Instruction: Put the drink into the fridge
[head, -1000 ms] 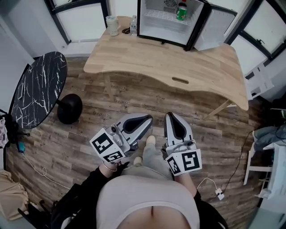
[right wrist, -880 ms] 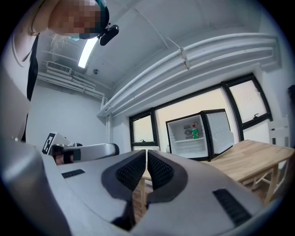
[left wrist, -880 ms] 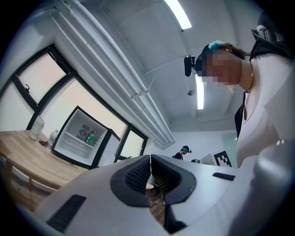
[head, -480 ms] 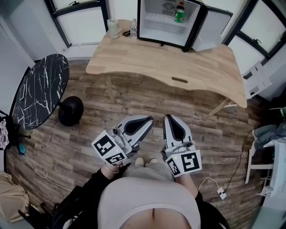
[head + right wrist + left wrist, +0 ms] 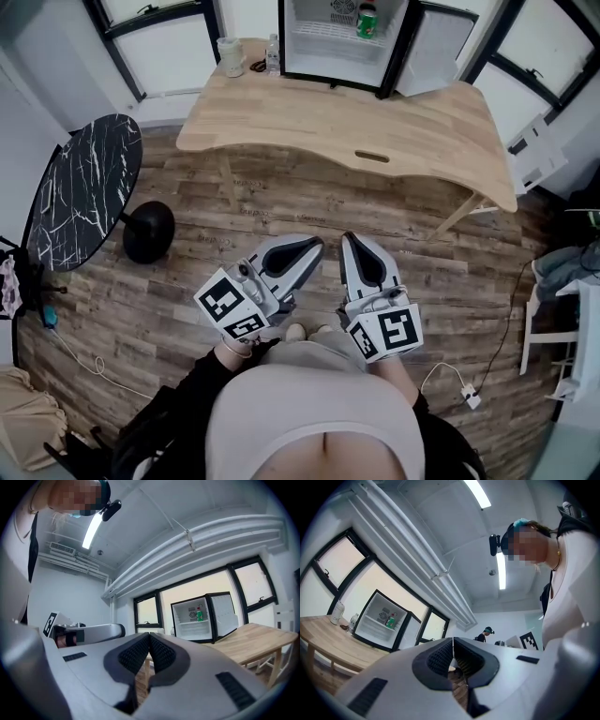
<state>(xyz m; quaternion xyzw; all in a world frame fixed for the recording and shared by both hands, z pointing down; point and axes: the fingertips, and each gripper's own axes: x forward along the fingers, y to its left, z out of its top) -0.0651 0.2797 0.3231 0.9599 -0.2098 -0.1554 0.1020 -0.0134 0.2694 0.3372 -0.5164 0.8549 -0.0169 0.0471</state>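
Note:
A green drink bottle [image 5: 367, 20] stands on the shelf of the small open fridge [image 5: 330, 58] at the far end of the wooden table [image 5: 375, 131]. The same drink [image 5: 199, 615] shows in the right gripper view inside the fridge [image 5: 192, 620], and small as the drink [image 5: 391, 620] in the left gripper view. My left gripper [image 5: 309, 247] and right gripper [image 5: 349, 242] are held close to my body over the floor, far from the table. Both have their jaws together with nothing between them.
A pale cup [image 5: 229, 54] and a clear water bottle [image 5: 272, 52] stand at the table's far left corner. A round black marble side table [image 5: 80, 187] is at left. The fridge door [image 5: 424, 49] hangs open to the right. A cable and plug [image 5: 466, 397] lie on the floor.
The table and fridge have slid a little farther up and away in the head view. Both grippers keep the same pose, shut.

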